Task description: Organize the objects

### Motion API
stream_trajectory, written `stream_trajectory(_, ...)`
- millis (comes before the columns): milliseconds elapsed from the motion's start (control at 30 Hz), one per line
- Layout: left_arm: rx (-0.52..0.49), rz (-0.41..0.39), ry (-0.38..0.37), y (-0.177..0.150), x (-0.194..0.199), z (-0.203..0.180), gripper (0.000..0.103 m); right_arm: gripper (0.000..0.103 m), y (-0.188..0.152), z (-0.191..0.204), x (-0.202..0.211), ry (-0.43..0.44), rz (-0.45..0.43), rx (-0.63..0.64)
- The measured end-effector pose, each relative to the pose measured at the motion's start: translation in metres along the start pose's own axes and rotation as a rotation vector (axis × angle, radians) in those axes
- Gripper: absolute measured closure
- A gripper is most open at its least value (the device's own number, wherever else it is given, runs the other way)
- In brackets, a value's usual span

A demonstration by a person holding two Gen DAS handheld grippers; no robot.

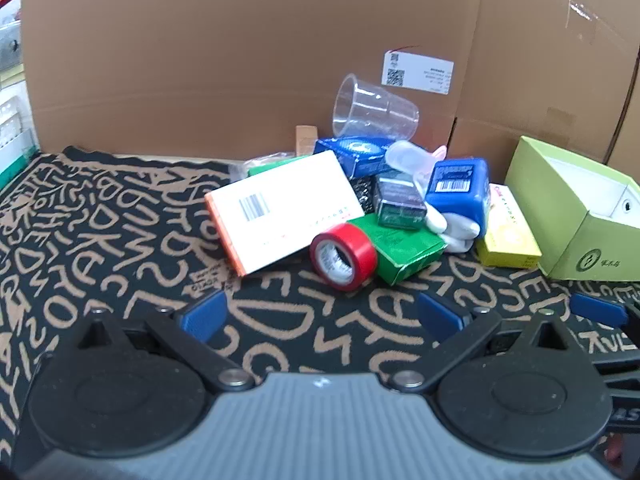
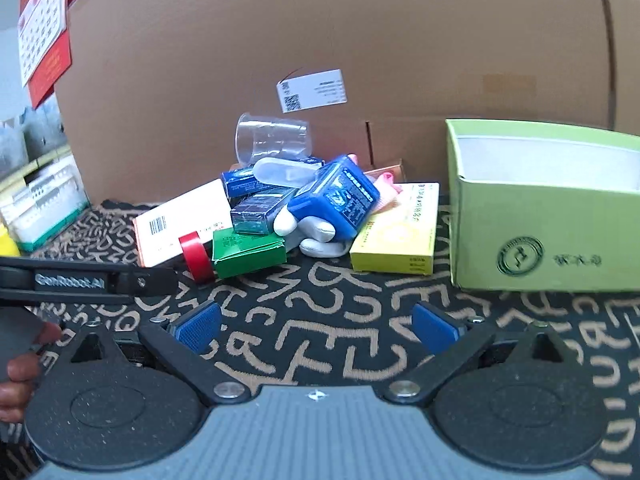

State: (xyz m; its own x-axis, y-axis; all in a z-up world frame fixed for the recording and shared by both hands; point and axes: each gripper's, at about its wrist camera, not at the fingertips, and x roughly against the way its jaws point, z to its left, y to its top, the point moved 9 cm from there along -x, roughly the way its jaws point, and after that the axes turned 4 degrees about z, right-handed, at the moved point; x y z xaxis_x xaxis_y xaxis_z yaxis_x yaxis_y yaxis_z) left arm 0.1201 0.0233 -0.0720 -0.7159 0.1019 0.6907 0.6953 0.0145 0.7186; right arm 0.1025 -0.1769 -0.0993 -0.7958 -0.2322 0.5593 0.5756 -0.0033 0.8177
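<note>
A pile of objects lies on the patterned cloth: a red tape roll [image 1: 343, 256] [image 2: 196, 257], a white box with orange edge [image 1: 280, 210] [image 2: 182, 222], a green box [image 1: 404, 250] [image 2: 248, 252], a blue bottle [image 1: 458, 188] [image 2: 338, 200], a clear cup [image 1: 374, 110] [image 2: 272, 140] and a yellow box [image 1: 508, 232] [image 2: 396, 236]. My left gripper [image 1: 322, 314] is open and empty, short of the tape roll. My right gripper [image 2: 316, 326] is open and empty, short of the pile. An open light-green box [image 1: 580, 212] [image 2: 544, 208] stands at the right.
A tall cardboard wall [image 1: 240, 60] [image 2: 360, 40] stands behind the pile. The left gripper's arm [image 2: 80, 280] crosses the left of the right wrist view. The right gripper's fingertip [image 1: 598, 308] shows at the right of the left wrist view. Containers [image 2: 40, 204] stand at the far left.
</note>
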Motion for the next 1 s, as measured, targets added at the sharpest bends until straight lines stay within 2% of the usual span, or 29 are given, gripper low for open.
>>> stream_trajectory(133,-0.009,-0.017,-0.014,0.009,-0.001,0.002,0.000,0.000,0.009,0.011,-0.017,0.011,0.018,0.108)
stream_trajectory(367,0.047,-0.020,-0.039,0.024,-0.003,0.015,0.000,0.002,0.026,0.042,-0.053,0.079,0.023,0.243)
stream_trajectory(467,0.044,-0.017,-0.047,0.027,-0.007,0.013,0.000,0.012,0.031,0.053,-0.070,0.094,0.026,0.302)
stream_trajectory(500,0.041,-0.015,-0.053,0.029,-0.010,0.011,0.002,0.020,0.032,0.054,-0.075,0.102,0.032,0.306)
stream_trajectory(533,0.038,-0.011,-0.058,0.030,-0.013,0.009,0.003,0.035,0.032,0.054,-0.080,0.111,0.047,0.301)
stream_trajectory(567,0.036,-0.004,-0.058,0.031,-0.016,0.009,0.007,0.037,0.030,0.054,-0.082,0.130,0.068,0.286)
stream_trajectory(667,0.038,0.018,-0.069,0.033,-0.027,0.005,0.018,0.038,0.027,0.049,-0.066,0.147,0.058,0.251)
stream_trajectory(833,0.051,0.060,-0.091,0.033,-0.049,-0.003,0.033,0.038,0.009,0.030,-0.032,0.083,0.070,0.231)
stream_trajectory(867,0.055,0.069,-0.092,0.033,-0.053,-0.005,0.042,0.038,0.003,0.025,-0.025,0.076,0.076,0.223)
stream_trajectory(900,0.055,0.078,-0.098,0.032,-0.057,-0.007,0.059,0.038,-0.002,0.021,-0.017,0.076,0.080,0.213)
stream_trajectory(1000,0.042,0.079,-0.104,0.031,-0.062,-0.011,0.060,0.037,-0.019,0.006,0.005,0.081,0.092,0.175)
